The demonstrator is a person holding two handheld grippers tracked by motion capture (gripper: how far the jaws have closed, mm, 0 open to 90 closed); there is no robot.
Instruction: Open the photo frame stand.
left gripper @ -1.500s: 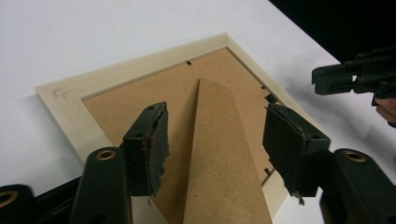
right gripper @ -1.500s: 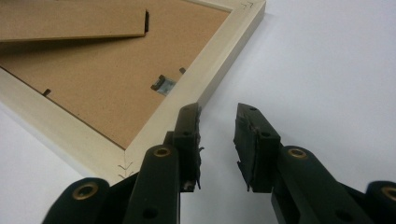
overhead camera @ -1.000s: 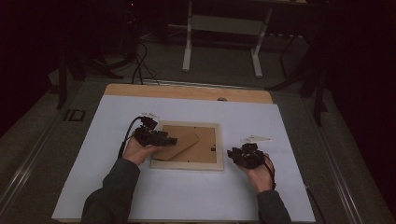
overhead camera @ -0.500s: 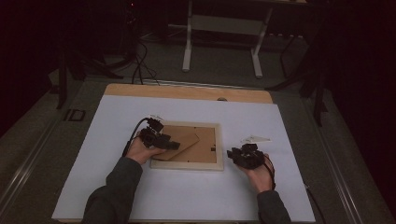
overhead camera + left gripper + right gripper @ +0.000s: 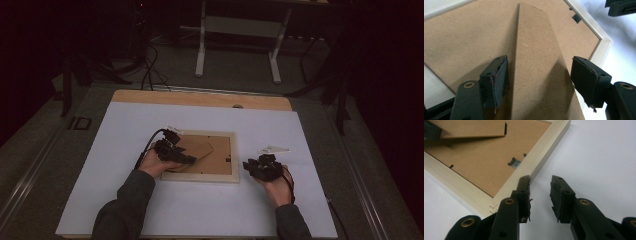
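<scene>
A pale wooden picture frame (image 5: 200, 176) lies face down on the white table top, its brown backing board (image 5: 220, 152) up. A brown cardboard stand strut (image 5: 536, 45) lifts off the backing. My left gripper (image 5: 187, 159) reaches over the frame's left part. Its jaws stand open on either side of the strut (image 5: 539, 60), with a gap at the left pad. My right gripper (image 5: 248, 166) rests on the table at the frame's right rail (image 5: 544, 150), near its front corner. Its jaws are open over bare table (image 5: 540, 180), the left one close beside the rail.
The white sheet (image 5: 125, 200) covers the table, with a bare wooden strip (image 5: 200, 97) along the far edge. A small metal hanger clip (image 5: 514, 162) sits on the backing by the right rail. Beyond the table are a stand's white legs (image 5: 201, 50) and floor cables (image 5: 147, 70).
My left gripper has edged slightly to the right over the frame's back. The right gripper has kept still.
</scene>
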